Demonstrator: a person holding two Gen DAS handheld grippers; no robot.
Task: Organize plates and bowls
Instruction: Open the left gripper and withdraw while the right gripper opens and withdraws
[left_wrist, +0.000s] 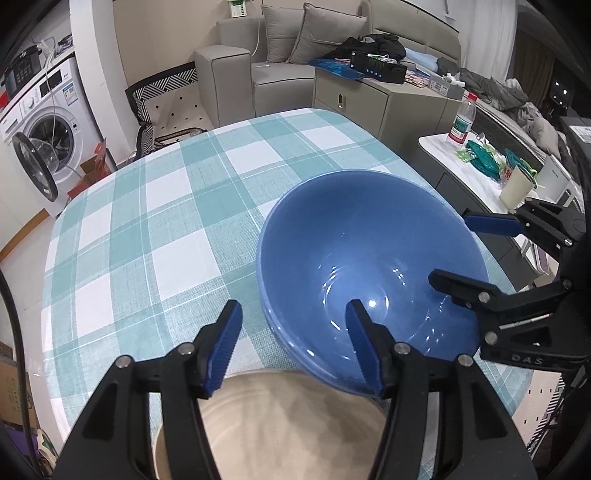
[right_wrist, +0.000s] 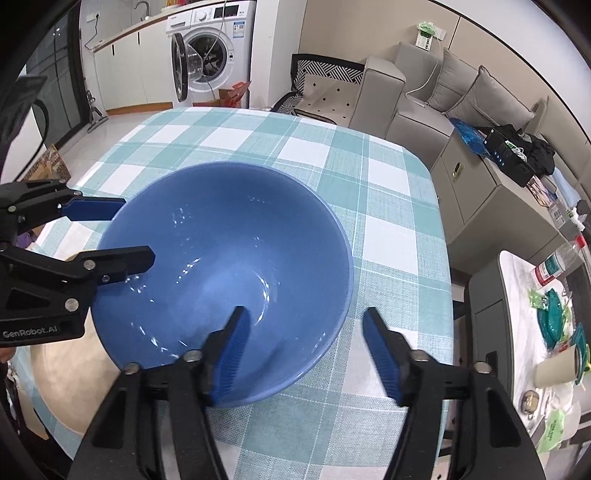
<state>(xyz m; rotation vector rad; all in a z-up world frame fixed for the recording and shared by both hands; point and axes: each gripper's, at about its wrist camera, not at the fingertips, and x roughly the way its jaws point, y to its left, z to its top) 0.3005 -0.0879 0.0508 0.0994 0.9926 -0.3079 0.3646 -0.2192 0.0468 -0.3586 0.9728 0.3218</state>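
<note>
- Teal-and-white checked cloth covers the worktop (right_wrist: 388, 192); your glossy blue ceramic bowl (right_wrist: 221, 258) sits on it, near the edge, overlapping a beige speckled plate (left_wrist: 280, 424).
- Your right gripper (right_wrist: 306, 354) straddles the bowl's near rim, fingers spread.
- Your left gripper (left_wrist: 291, 343) is also spread, one finger inside the bowl.

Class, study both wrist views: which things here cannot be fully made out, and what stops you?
- beige plate: in the left wrist view, the bottom edge and the left gripper cut off its outline.
- blue bowl: in both views, its own wall hides whether more bowls sit beneath it.
- bottle: in the left wrist view, the label text is too small to read.
</note>
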